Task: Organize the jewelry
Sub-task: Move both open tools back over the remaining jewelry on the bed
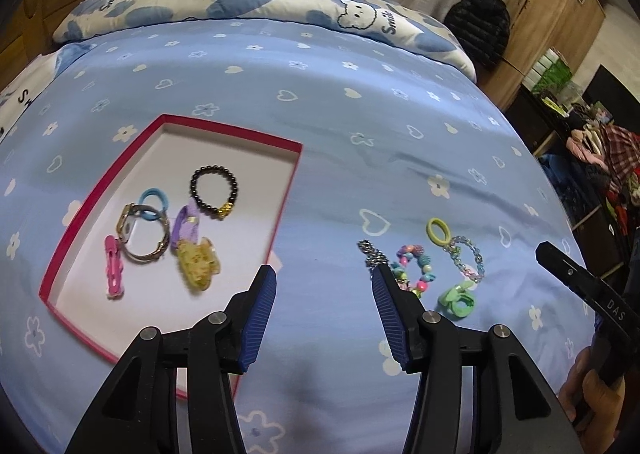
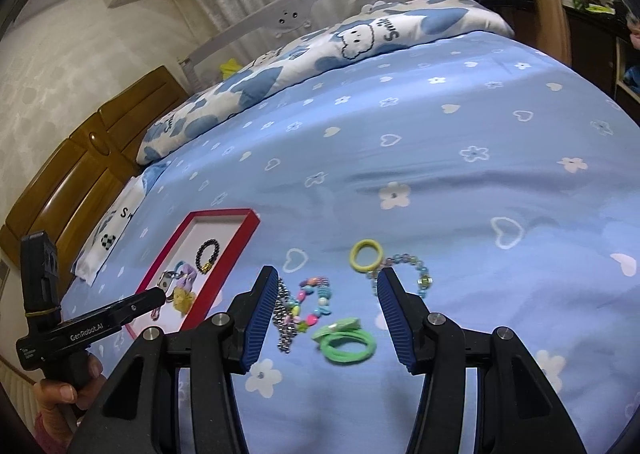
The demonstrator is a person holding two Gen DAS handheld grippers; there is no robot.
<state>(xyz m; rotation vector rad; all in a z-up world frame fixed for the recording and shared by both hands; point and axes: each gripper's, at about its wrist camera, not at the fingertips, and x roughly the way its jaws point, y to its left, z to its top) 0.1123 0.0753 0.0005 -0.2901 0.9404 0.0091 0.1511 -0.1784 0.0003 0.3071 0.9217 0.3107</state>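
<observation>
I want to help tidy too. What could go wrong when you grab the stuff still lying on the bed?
1. The silver chain, bead bracelet and green hair ties lie bunched together, so the open right gripper might pinch two things at once.
2. The bed sheet is soft, so the fingers could catch fabric.
3. The red box already holds several pieces, so a dropped one could tangle with them.

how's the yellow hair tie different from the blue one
The yellow hair tie lies out on the blue bedsheet, while the blue hair tie sits inside the red box. The yellow one lies clear of its neighbours; the blue one is partly overlapped by the wristwatch. Both are small plain elastic loops lying flat.
</observation>
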